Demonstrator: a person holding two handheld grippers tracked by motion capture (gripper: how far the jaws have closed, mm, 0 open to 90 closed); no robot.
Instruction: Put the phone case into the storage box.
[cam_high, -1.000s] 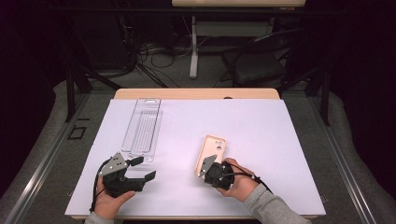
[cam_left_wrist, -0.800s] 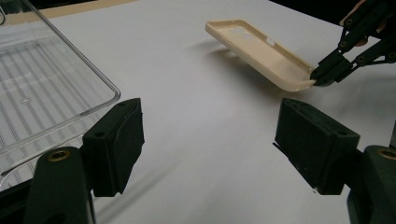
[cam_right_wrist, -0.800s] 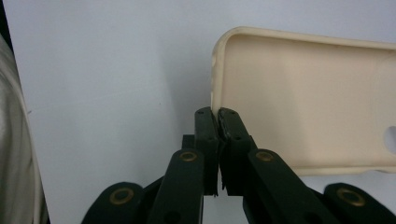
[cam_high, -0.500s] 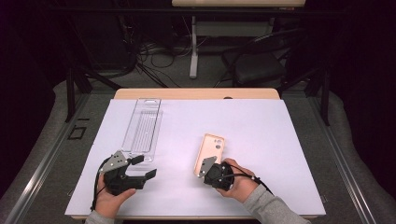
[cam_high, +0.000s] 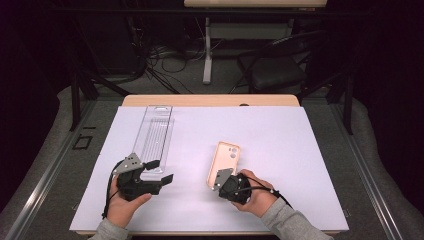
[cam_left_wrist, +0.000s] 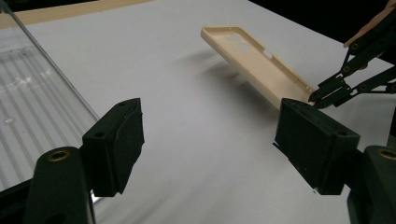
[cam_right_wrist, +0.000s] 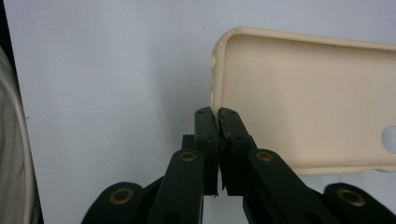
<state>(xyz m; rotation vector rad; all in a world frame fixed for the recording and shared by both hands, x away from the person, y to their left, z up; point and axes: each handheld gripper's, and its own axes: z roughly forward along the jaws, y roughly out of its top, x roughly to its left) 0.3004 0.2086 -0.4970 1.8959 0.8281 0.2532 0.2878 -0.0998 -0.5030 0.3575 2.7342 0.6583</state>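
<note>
From the high view, the right gripper is pinched tight on the near edge of a cream-coloured plastic phone case, which stretches away ahead of it over the white table sheet. The left gripper has its jaws apart with nothing in them, and a clear ribbed plastic tray sits just ahead of it. Plenty of bare sheet between the two tools.

Left gripper view: the tray runs off beside its one jaw, and the case is tilted up off the sheet, well apart.

Right gripper view: the jaws clamp the case's rim right at a corner, hollow side showing.
</note>
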